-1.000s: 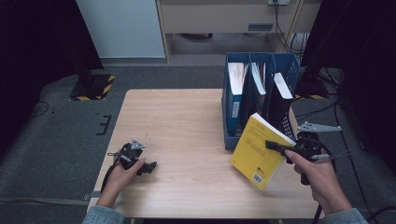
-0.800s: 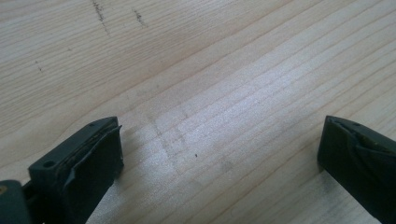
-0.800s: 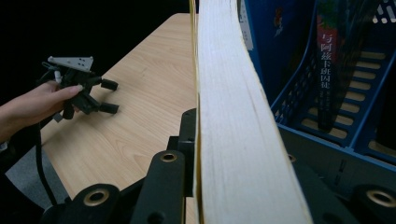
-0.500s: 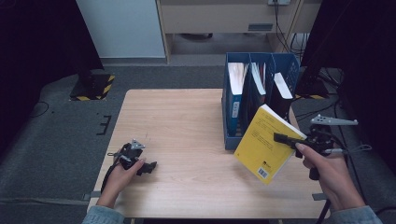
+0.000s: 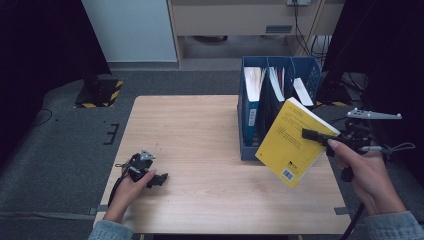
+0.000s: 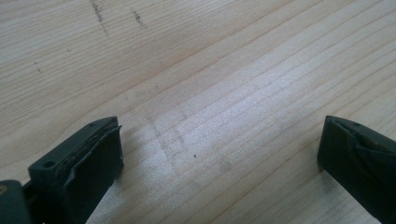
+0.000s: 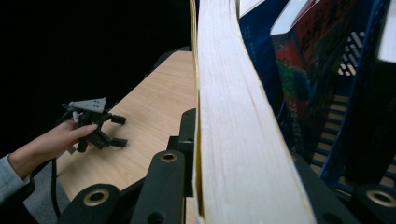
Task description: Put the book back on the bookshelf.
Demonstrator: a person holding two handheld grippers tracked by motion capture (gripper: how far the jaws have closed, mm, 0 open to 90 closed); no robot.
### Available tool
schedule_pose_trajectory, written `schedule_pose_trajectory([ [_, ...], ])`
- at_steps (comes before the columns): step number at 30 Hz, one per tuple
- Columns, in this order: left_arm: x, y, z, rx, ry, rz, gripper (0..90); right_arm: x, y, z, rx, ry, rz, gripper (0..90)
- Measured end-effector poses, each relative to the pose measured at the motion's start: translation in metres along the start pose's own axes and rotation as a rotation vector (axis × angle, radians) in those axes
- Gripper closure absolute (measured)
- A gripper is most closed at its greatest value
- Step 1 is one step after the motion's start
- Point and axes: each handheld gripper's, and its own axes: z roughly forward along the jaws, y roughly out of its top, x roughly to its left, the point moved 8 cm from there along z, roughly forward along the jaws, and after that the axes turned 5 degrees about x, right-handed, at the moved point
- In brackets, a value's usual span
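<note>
Nearest to us, at the table's near left corner, we rest our left gripper [image 5: 159, 178] on the pale wooden tabletop [image 5: 200, 145]. Its jaws stand released, wide apart, with nothing between them; in the left gripper view we see bare wood grain in the gap.

On the right, a little farther in, our right gripper [image 5: 309, 134] is clenched on the thick yellow-covered paperback book [image 5: 292, 142]. We hold the book off the table, tilted, with its lower corner over the table's right part and its upper corner near the blue file rack. In the right gripper view, the book's cream page edge [image 7: 233, 126] rises straight up between the jaws, with one black jaw pressed against its yellow cover and the other against its far side.

Just behind the book stands the blue plastic file rack [image 5: 248, 130] at the table's far right, with several upright compartments. Books and papers stand in them, among them a white-topped volume [image 5: 254, 82] in the leftmost slot.

Beyond the table lies grey carpet [image 5: 65, 145], and a white cabinet [image 5: 130, 30] stands against the far wall.
</note>
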Motion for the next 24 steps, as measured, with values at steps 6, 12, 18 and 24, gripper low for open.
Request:
schedule_pose_trajectory([
  [6, 0.0, 0.0, 0.0, -0.001, 0.0, 0.001, 0.0, -0.013, 0.009, -0.006, 0.0, -0.032, 0.025, 74.9],
  [12, 0.0, 0.0, 0.0, -0.002, -0.001, 0.0, 0.0, -0.03, 0.016, -0.012, 0.003, -0.084, 0.044, 75.0],
  [18, -0.001, 0.0, 0.0, -0.003, -0.001, 0.002, 0.0, -0.039, 0.024, -0.013, 0.012, -0.126, 0.039, 75.0],
  [24, -0.002, 0.001, 0.001, -0.006, -0.002, 0.001, 0.0, -0.052, 0.029, -0.01, 0.021, -0.167, 0.054, 75.0],
])
